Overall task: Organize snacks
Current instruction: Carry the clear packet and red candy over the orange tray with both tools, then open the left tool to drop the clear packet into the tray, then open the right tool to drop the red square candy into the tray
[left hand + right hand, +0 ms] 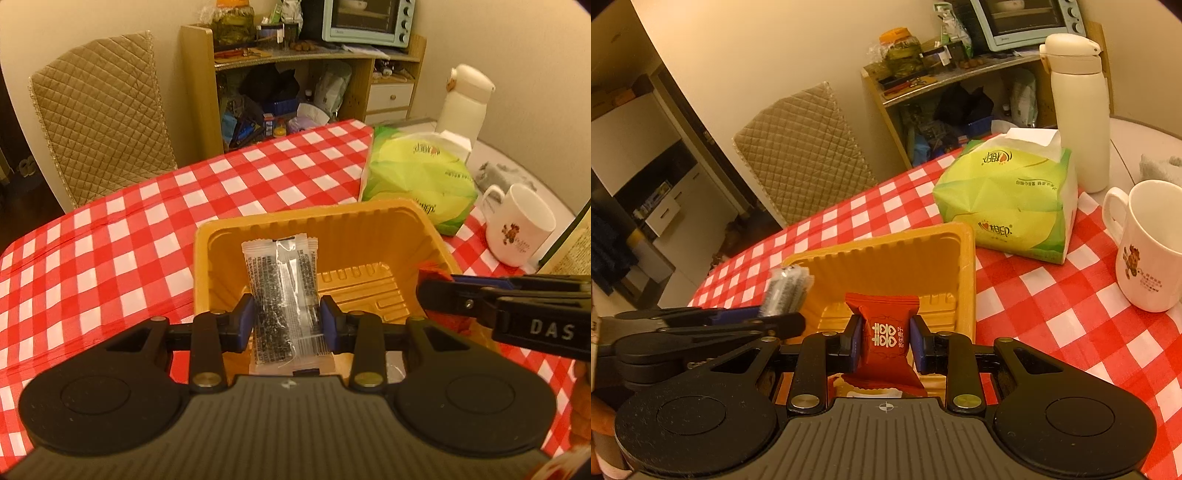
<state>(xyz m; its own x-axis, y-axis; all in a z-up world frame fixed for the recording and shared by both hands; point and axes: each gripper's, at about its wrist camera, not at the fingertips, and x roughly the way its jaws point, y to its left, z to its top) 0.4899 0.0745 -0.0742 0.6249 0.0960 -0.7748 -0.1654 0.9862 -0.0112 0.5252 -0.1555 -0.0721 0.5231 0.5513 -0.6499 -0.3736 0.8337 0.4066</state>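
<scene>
Snacks are hovering over the empty ribbed yellow plastic tray (373, 225) near the red-and-white checked tablecloth's (129, 236) far edge: the left gripper (286, 325) is clenching a clear black-printed sachet (280, 288), the right gripper (882, 345) is pinching a red wrapped candy (884, 338). Nothing is lying inside yet, so both drops are seemingly remaining

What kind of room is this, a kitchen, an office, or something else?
Most likely a home dining area or kitchen corner. A checked tablecloth covers the table, a toaster oven sits on a cluttered wooden shelf, and a mug and tissue pack stand on the table.
</scene>
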